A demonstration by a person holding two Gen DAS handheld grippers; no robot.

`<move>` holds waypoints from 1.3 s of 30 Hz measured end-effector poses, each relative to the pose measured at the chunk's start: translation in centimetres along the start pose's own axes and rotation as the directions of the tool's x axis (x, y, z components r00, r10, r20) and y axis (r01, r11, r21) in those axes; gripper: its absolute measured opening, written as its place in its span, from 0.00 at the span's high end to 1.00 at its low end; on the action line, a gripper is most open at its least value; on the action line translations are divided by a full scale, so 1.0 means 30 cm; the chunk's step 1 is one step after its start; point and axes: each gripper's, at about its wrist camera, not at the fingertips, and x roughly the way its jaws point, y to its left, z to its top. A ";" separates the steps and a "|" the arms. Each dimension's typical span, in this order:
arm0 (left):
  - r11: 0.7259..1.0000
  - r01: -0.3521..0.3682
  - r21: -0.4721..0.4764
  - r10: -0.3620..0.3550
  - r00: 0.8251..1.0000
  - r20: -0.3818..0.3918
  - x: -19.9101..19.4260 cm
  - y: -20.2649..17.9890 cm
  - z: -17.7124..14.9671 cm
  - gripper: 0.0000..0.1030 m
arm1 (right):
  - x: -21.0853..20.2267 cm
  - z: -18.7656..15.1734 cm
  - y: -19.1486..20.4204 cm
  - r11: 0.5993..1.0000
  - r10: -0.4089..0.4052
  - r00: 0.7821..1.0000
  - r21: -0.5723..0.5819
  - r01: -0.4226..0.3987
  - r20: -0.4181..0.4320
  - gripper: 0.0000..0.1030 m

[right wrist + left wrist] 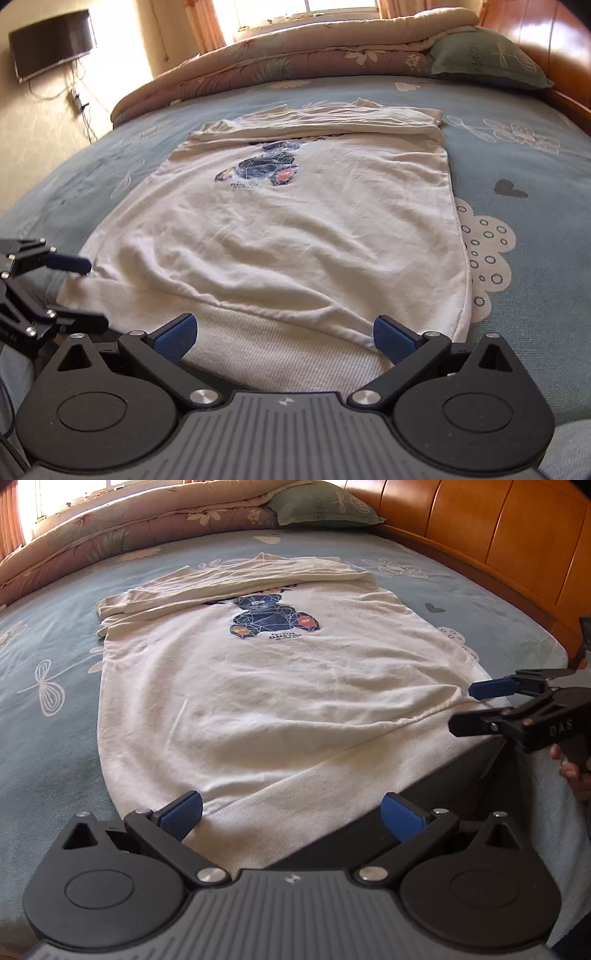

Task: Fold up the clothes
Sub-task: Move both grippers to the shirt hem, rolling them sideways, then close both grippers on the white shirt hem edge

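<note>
Shirt [236,686] lies lengthwise on the bed [48,716], hem towards you.
Your left gripper [291,814] and right gripper [284,334] gape wide, empty; the folded sleeves hide the collar.

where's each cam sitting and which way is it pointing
Left wrist: sits on the left gripper at the hem's left end, looking up the white shirt toward the folded quilt; the right gripper and fingers of a hand show.
Right wrist: sits on the right gripper at the hem's right end, facing the same way; the left gripper shows at left.
Shared: shirt, bed, quilt, green pillow.
</note>
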 end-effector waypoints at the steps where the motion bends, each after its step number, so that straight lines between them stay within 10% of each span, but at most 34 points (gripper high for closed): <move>1: 0.999 -0.026 0.019 0.026 1.000 0.003 -0.007 -0.013 0.004 0.01 | 0.000 0.000 -0.011 1.000 0.008 1.000 0.021 -0.008 0.007 0.00; 15: 0.897 -0.159 0.413 0.122 0.986 0.114 0.078 -0.234 -0.010 0.01 | -0.073 -0.050 0.082 0.972 -0.026 0.997 -0.232 0.042 0.069 0.00; 26: 0.882 -0.117 0.456 0.066 0.990 0.125 0.103 -0.273 -0.006 0.00 | -0.032 -0.156 0.228 0.537 -0.248 0.954 -0.796 0.280 0.169 0.00; 34: 0.902 -0.089 0.423 0.034 0.990 0.137 0.090 -0.255 0.022 0.01 | -0.010 -0.176 0.279 0.363 -0.256 0.949 -0.891 0.273 0.186 0.00; 39: 0.884 -0.070 0.462 0.010 0.991 0.131 0.099 -0.281 0.023 0.01 | -0.008 -0.165 0.303 0.322 -0.250 0.947 -0.905 0.277 0.201 0.00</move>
